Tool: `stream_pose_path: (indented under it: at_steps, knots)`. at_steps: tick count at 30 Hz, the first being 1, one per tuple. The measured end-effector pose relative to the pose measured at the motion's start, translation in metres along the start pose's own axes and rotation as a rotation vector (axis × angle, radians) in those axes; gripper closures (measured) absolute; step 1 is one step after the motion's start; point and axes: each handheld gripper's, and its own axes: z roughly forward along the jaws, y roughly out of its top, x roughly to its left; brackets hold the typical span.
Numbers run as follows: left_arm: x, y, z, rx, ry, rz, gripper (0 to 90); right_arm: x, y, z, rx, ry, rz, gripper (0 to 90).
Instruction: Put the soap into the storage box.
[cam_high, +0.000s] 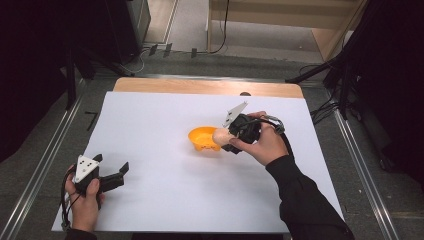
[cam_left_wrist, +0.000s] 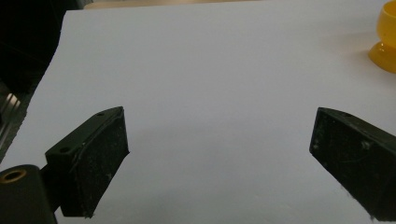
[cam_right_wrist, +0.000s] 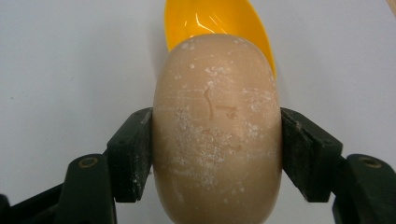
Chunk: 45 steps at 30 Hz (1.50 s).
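A pale beige egg (cam_right_wrist: 217, 126) with white flecks is clamped between the two black jaws of my right gripper (cam_right_wrist: 217, 149), shut on its sides. In the high view that right gripper (cam_high: 226, 140) holds the egg (cam_high: 220, 135) just over the right rim of a small orange bowl (cam_high: 202, 138) in the middle of the white sheet. The bowl's (cam_right_wrist: 210, 23) glossy inside shows behind the egg. My left gripper (cam_high: 111, 166) rests at the near left of the sheet, jaws wide apart and nothing between them. In the left gripper view the bowl (cam_left_wrist: 385, 39) sits far right.
A white sheet (cam_high: 165, 200) covers the table, with a wooden strip (cam_high: 207, 86) bare along the far edge. Metal rails (cam_high: 42, 165) run down both sides. Dark stands and cables lie beyond the table's far corners.
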Motion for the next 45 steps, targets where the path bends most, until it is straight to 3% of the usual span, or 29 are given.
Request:
stream_pose_path:
  at_steps: [9,15,28,45]
  knots:
    - [0.000,0.000,0.000,0.002,-0.001,0.000,4.8,-0.003,0.012,0.009,-0.008,0.012,-0.055,33.7]
    - [0.000,0.000,0.000,0.005,-0.001,0.001,4.8,-0.004,0.020,0.018,0.000,0.044,-0.097,33.7]
    - [0.000,0.000,0.001,0.007,-0.004,0.002,4.8,-0.006,0.034,0.027,-0.004,0.048,-0.140,33.6]
    - [0.000,0.000,0.001,0.010,-0.008,0.000,4.8,-0.013,0.038,0.038,-0.007,0.073,-0.177,33.6]
